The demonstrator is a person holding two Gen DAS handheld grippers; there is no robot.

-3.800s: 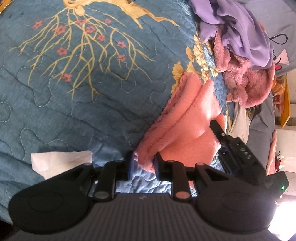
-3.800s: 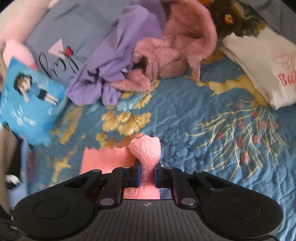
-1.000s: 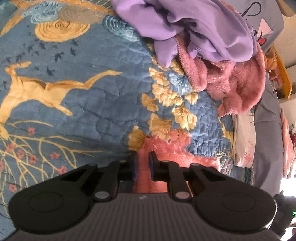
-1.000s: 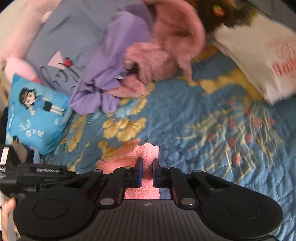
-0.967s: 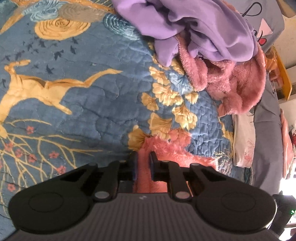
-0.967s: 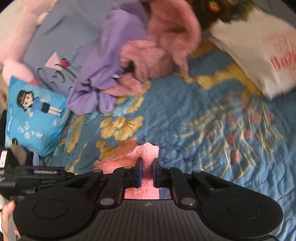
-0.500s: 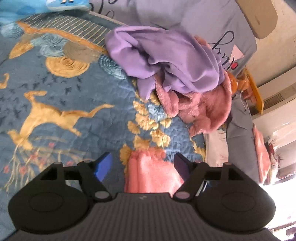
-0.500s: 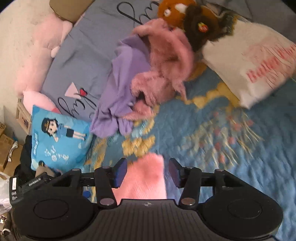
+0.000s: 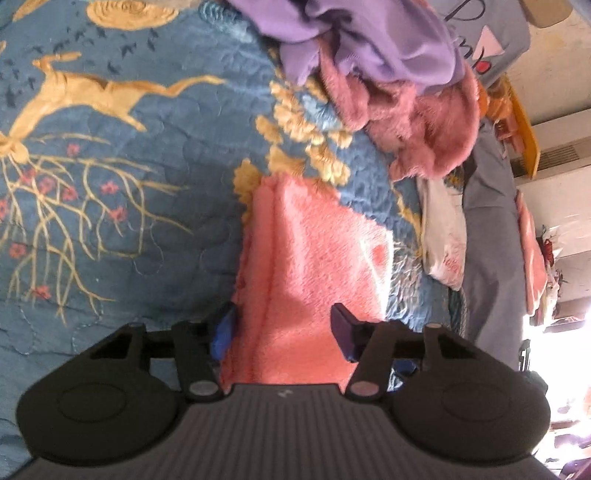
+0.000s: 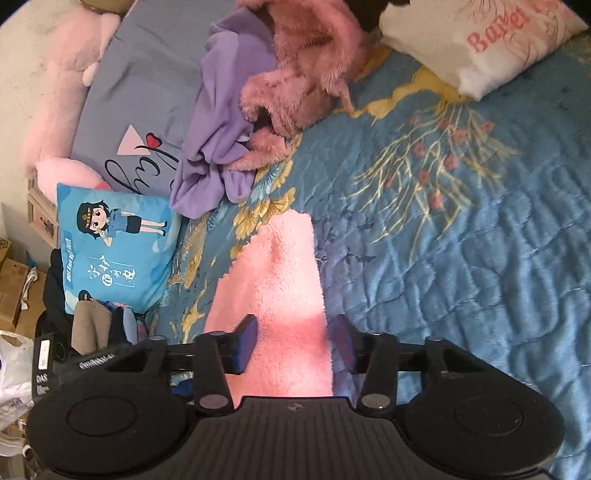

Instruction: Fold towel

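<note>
Where the quilted blue bedspread [image 9: 140,206] stretches wide — stitched with gold branches — a fuzzy pink towel [image 9: 310,258] lies folded in a long slab, near heaped purple cloth [image 10: 218,136]. Left claw [image 9: 282,330] and right claw [image 10: 293,343] hang spread above it, gripping nothing.

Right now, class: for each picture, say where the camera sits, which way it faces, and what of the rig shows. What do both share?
Left wrist: sits behind the left claw, facing along its open fingers down over the pink towel on the blue quilt.
Right wrist: sits behind the right claw, open over the towel, facing a cartoon cushion.
Shared: towel, quilt, purple garment.
</note>
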